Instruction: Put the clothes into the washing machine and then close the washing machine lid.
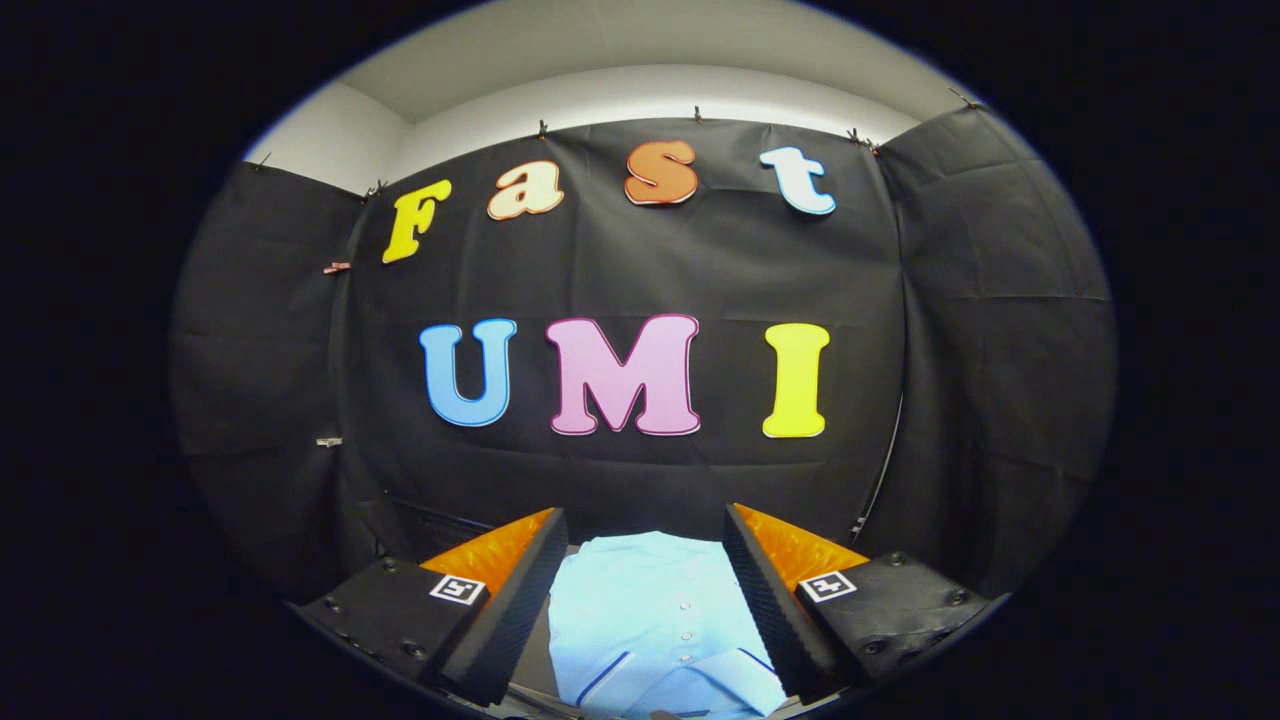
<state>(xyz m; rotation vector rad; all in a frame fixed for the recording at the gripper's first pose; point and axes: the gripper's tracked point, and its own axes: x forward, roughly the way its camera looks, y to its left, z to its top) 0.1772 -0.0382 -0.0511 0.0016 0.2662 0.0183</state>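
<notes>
A light blue shirt (660, 620) with small buttons and a dark-trimmed collar lies flat on a dark surface, below and between my fingers. My gripper (645, 545) is open, its fingertips spread wide on either side of the shirt. Neither finger touches the cloth as far as I can tell; they hang above it. The near end of the shirt, with the collar, runs under the gripper body.
The booth's black cloth wall (640, 470) rises close behind the shirt and wraps round both sides. A thin dark cable (880, 480) hangs down the wall right of the right finger.
</notes>
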